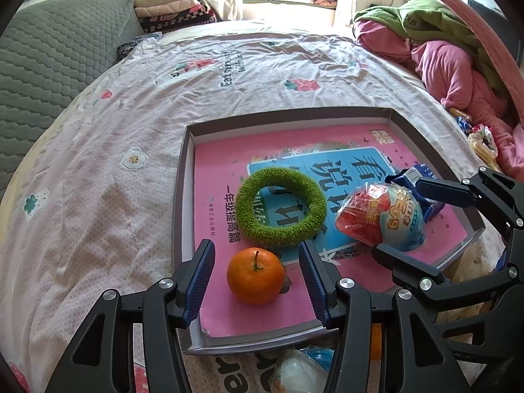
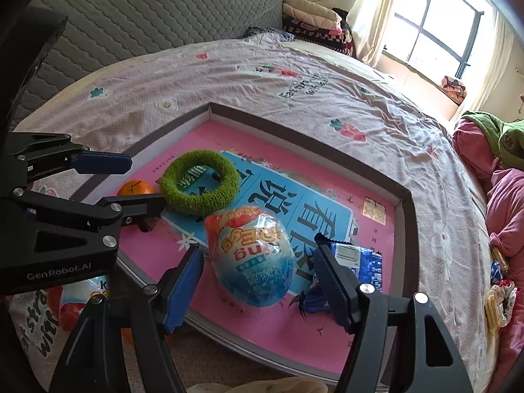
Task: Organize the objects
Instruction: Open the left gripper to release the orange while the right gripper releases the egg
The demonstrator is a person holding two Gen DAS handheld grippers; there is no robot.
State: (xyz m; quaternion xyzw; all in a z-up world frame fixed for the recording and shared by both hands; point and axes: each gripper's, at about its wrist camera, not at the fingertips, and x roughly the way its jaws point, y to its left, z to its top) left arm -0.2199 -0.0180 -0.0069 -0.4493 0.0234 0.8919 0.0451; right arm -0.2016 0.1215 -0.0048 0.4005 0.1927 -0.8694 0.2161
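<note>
Orange and wrapped egg toy set down inside shallow box on bed, near green ring. Left gripper and right gripper spread, released, pads clear of both, likely after placing.

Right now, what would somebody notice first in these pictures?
Probably the shallow box on the bed, lined with a bright pink book. On the book lie a fuzzy green ring, an orange between the open left hand-held gripper, and a big wrapped toy egg between the open right hand-held gripper.
</note>
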